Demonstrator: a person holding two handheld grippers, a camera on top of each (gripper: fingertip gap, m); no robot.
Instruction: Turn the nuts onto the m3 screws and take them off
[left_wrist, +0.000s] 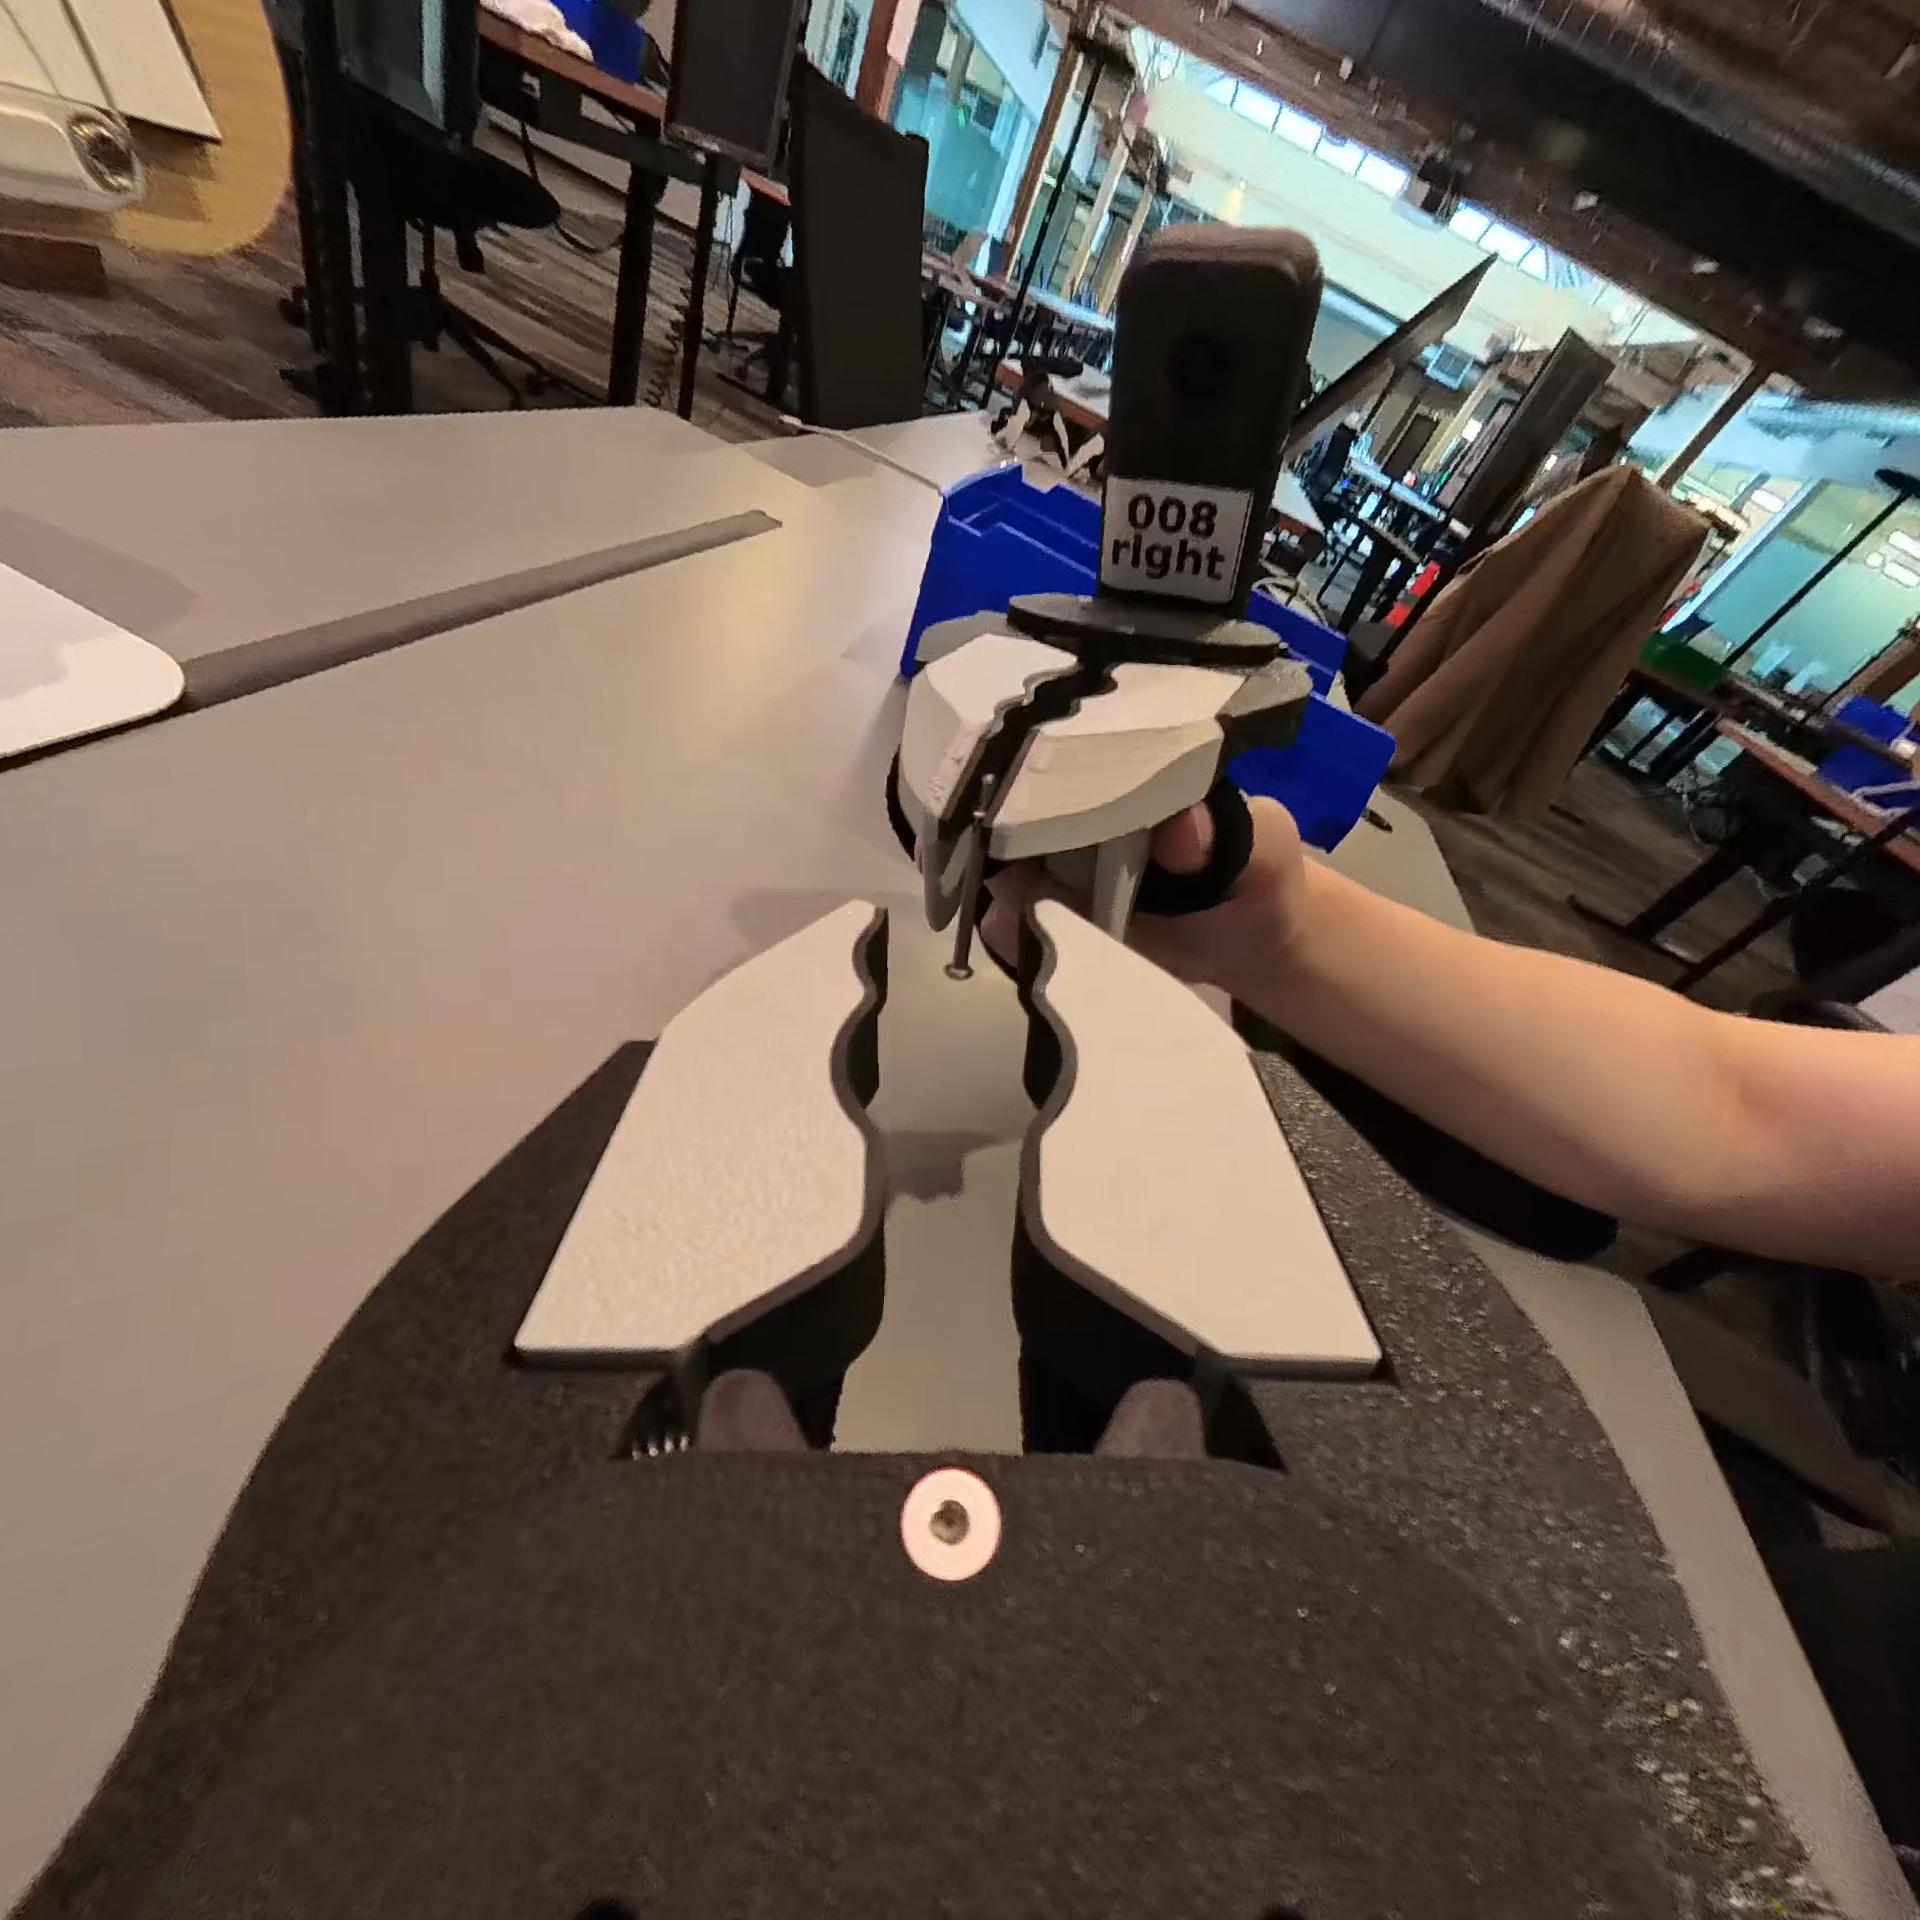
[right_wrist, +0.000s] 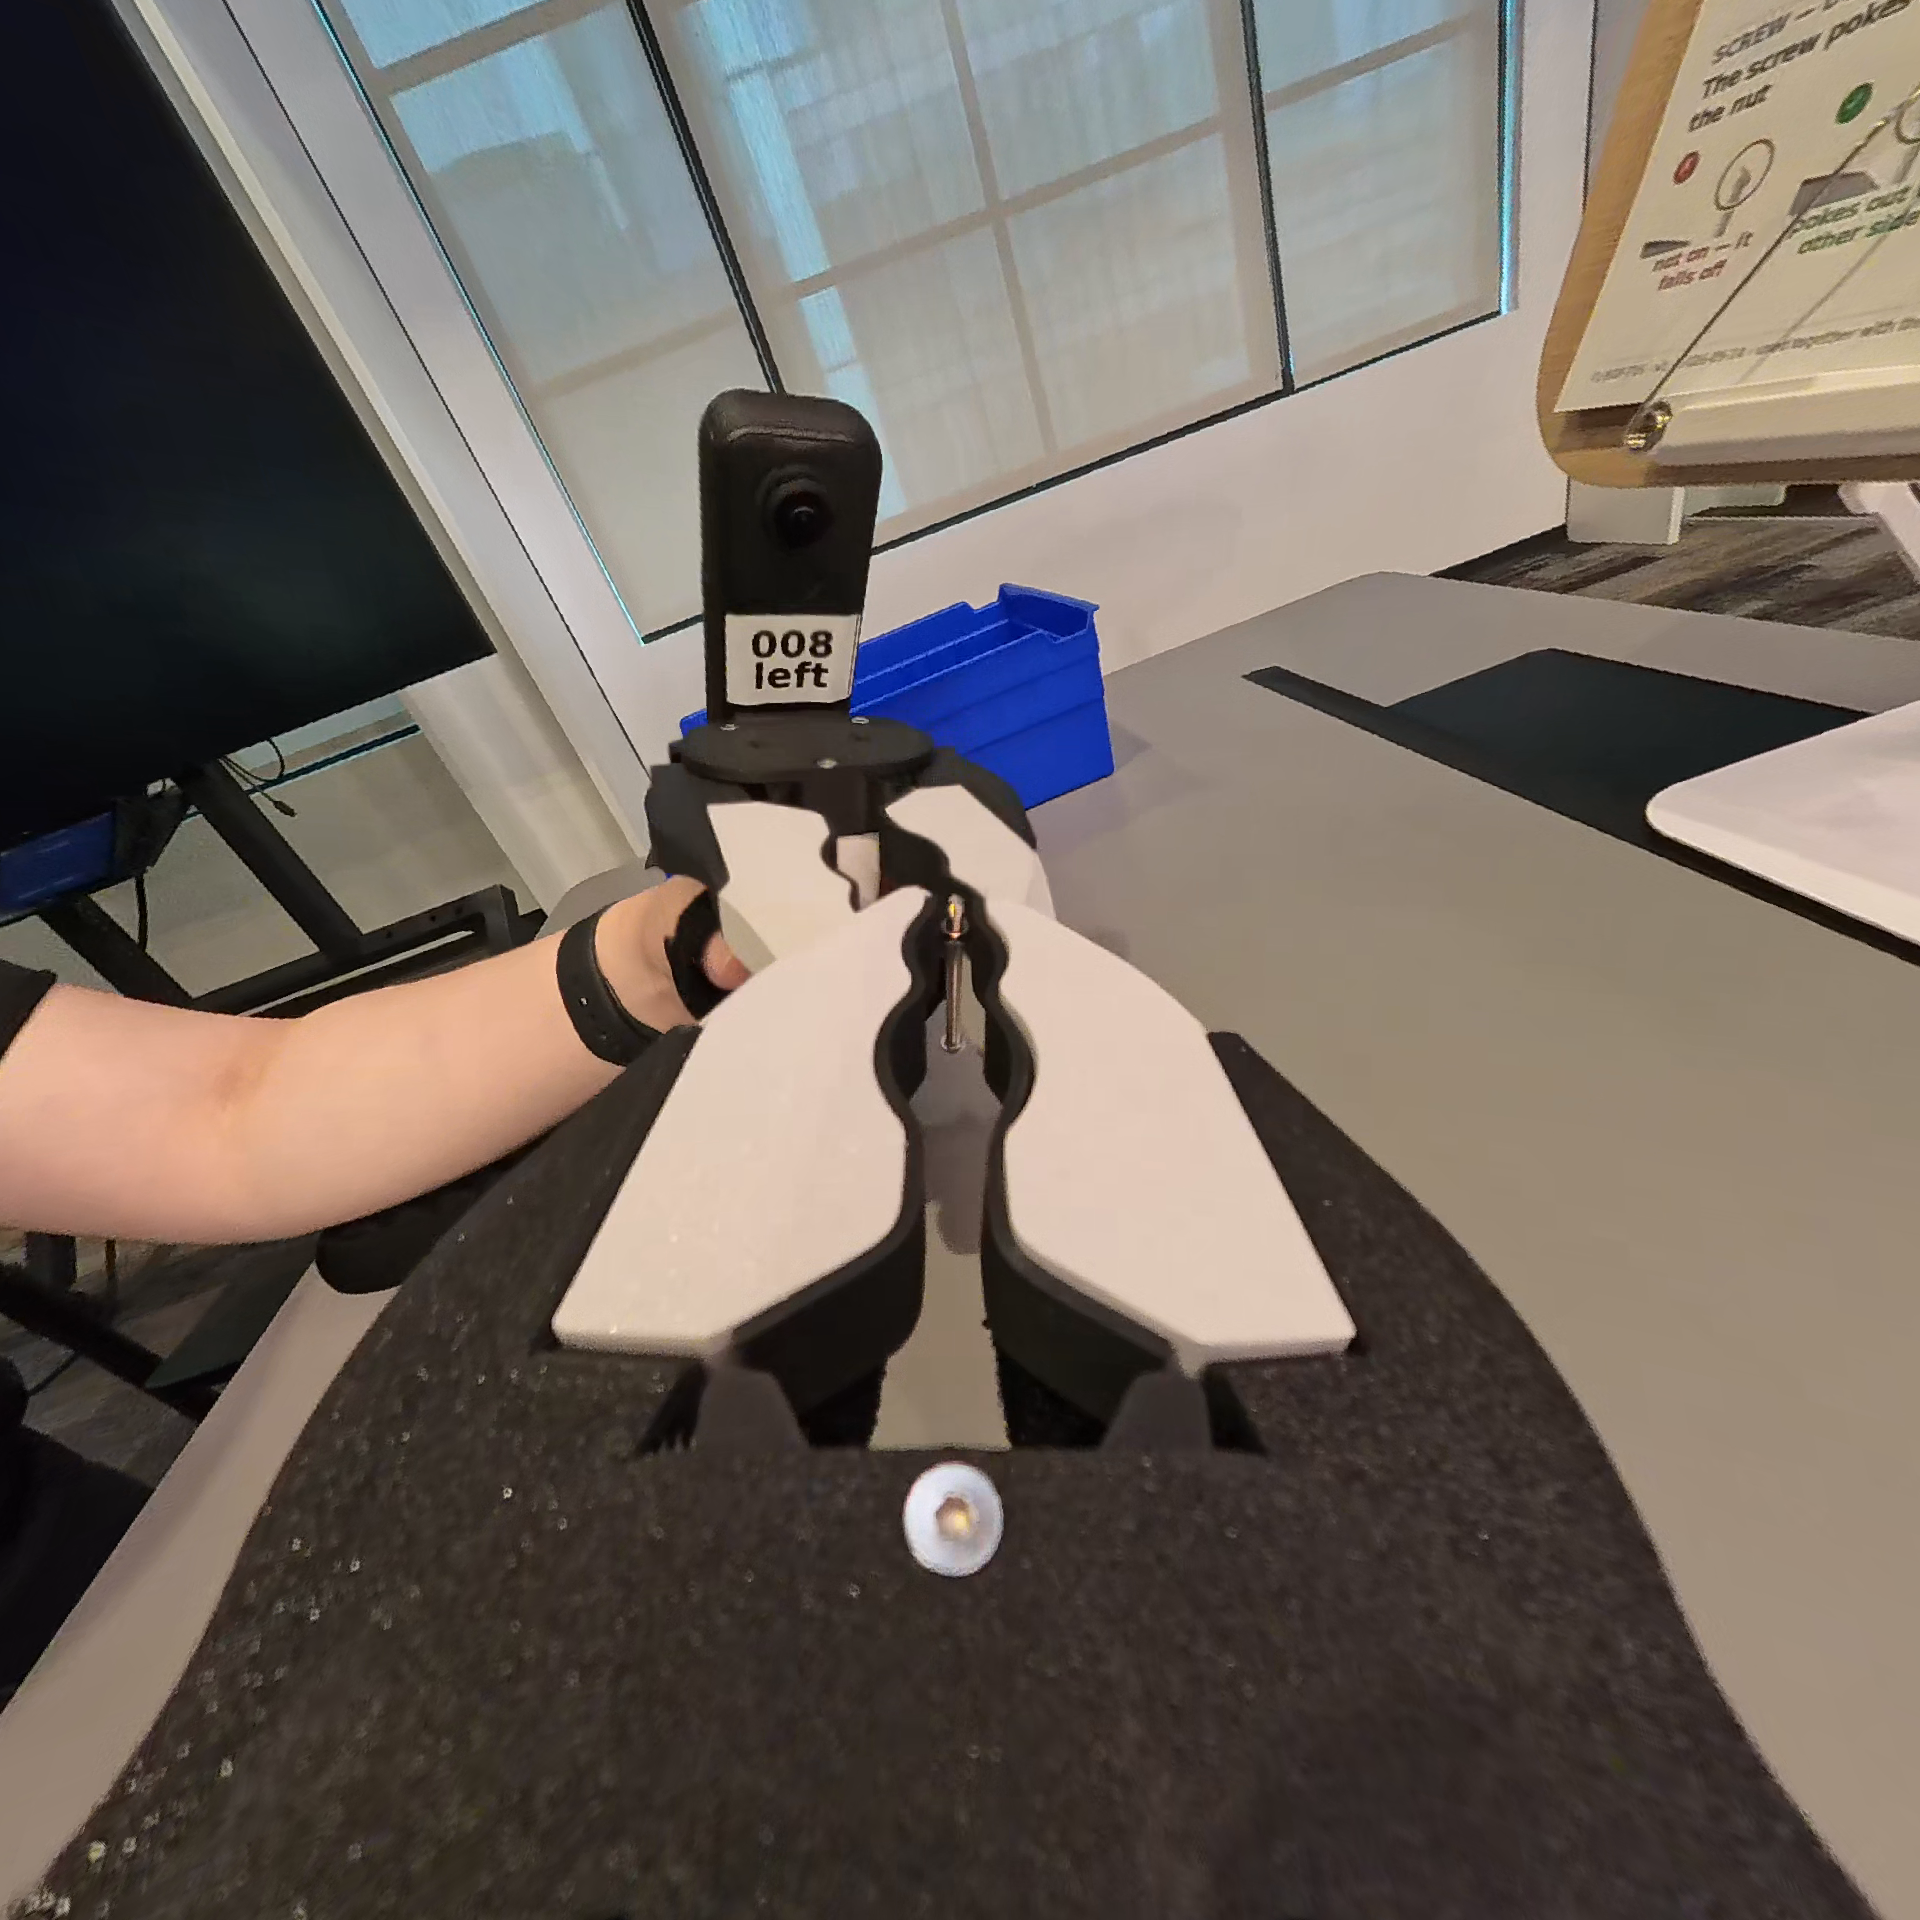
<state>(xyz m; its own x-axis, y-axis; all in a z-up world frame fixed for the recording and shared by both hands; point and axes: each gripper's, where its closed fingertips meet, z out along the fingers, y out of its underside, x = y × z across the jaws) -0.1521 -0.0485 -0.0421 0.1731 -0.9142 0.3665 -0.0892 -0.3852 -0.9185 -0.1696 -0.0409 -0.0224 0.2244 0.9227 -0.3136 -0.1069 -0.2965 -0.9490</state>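
A thin metal screw (left_wrist: 969, 883) stands upright, its lower end touching the grey table (left_wrist: 468, 935). A small ring (left_wrist: 958, 971) sits at its foot; I cannot tell whether it is a nut or the screw's head. My right gripper (left_wrist: 961, 831) is shut on the upper part of the screw (right_wrist: 953, 977), which shows between its own tips (right_wrist: 956, 920). My left gripper (left_wrist: 956, 920) is open and empty, with one finger on each side of the screw's foot and not touching it. In the right wrist view the left gripper (right_wrist: 868, 883) faces me, partly hidden.
Blue bins (left_wrist: 997, 551) stand on the table behind the right gripper; one also shows behind the left gripper (right_wrist: 987, 686). A white pad (left_wrist: 62, 675) and a dark strip (left_wrist: 468, 613) lie nearby. An instruction board (right_wrist: 1745, 208) and a monitor (right_wrist: 156, 416) stand beyond the table's edge. The tips of both grippers are at nearly the same place.
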